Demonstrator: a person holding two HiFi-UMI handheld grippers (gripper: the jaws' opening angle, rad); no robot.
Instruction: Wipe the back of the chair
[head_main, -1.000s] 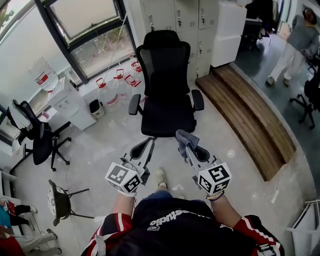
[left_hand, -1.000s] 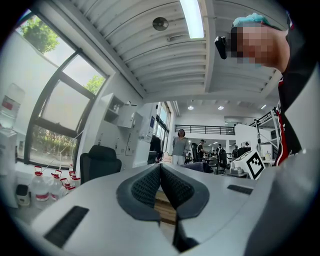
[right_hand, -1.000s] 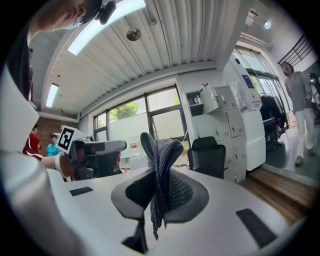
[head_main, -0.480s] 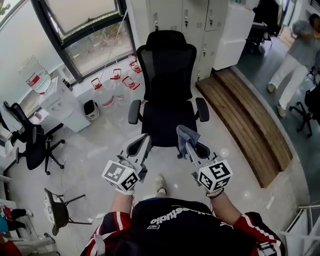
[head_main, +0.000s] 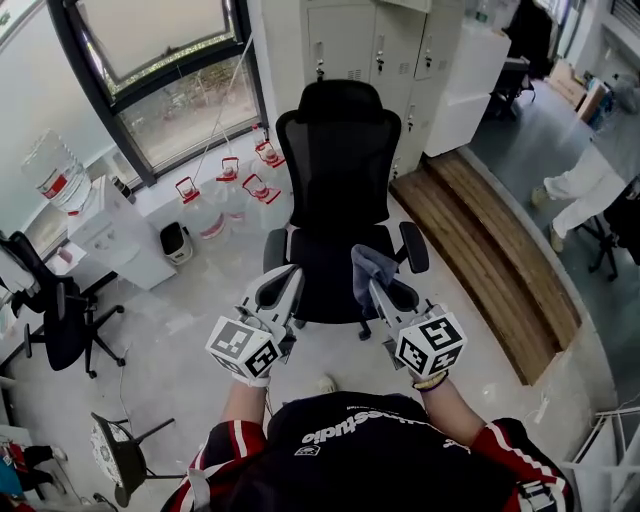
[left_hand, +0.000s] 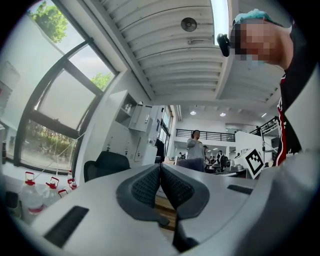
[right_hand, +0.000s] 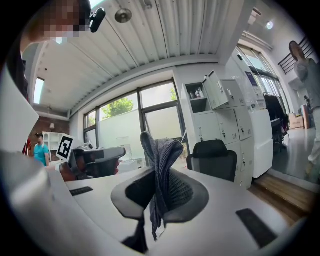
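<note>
Chair (head_main: 338, 150) stands on the floor facing the person, its backrest toward the lockers (head_main: 372, 45). Right gripper (head_main: 378, 292) is clamped on a grey cloth (head_main: 368, 263); left gripper (head_main: 288, 276) is closed, with nothing between its jaws. I think the risk is that the chair may swivel or roll away under pressure, since nothing steadies it, and the loose cloth may slip out.

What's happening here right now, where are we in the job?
A person stands facing a black office chair with a gripper in each hand. The right gripper is shut on a grey cloth, which sticks up from between its jaws. The left gripper is shut with nothing in it. Both are held low near the front of the seat, well short of the chair's back, so wiping has not yet started.
</note>
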